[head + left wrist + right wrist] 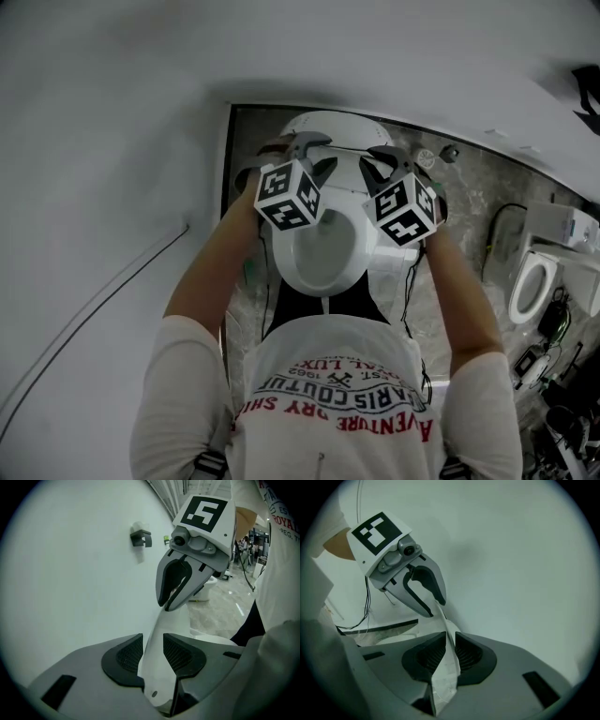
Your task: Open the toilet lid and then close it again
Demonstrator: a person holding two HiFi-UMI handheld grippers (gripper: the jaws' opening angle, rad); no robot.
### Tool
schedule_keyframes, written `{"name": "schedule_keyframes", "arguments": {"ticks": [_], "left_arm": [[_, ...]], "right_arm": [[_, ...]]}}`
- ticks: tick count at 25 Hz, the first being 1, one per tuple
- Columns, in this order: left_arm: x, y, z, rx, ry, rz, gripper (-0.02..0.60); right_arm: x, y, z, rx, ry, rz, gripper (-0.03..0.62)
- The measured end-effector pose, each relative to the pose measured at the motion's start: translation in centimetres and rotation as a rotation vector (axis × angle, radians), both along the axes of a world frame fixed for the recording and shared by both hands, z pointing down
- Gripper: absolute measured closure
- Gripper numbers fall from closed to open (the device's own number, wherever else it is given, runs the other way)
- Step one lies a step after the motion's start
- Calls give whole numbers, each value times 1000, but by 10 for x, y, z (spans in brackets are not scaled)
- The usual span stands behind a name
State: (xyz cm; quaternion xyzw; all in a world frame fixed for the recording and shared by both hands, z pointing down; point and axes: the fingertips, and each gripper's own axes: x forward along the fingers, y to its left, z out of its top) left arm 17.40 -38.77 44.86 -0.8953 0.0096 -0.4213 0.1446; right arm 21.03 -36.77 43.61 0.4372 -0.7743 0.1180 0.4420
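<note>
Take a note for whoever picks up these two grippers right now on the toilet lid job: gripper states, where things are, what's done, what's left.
Left gripper: open. The lid's rim sits between its jaws but isn't clamped.
Right gripper: shut on the lid's rim, on the opposite side.
Lid: raised at the back of the toilet, leaving the bowl uncovered.
Done: the lid looks open, going by the head view.
Left: lower the lid onto the bowl and let go. It is probably best to re-grip with the left gripper first.
</note>
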Motion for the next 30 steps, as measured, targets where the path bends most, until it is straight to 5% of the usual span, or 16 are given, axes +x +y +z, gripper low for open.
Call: {"name": "schedule_keyframes", "arguments": {"ticks": [4, 30], "left_arm": [[0, -1, 2, 14, -1, 31, 500], [-51, 116, -6, 78, 0, 331, 552]], "right_arm": [[-2, 1, 2, -12, 29, -24, 572], [-55, 115, -4, -5, 134, -94, 574]]}}
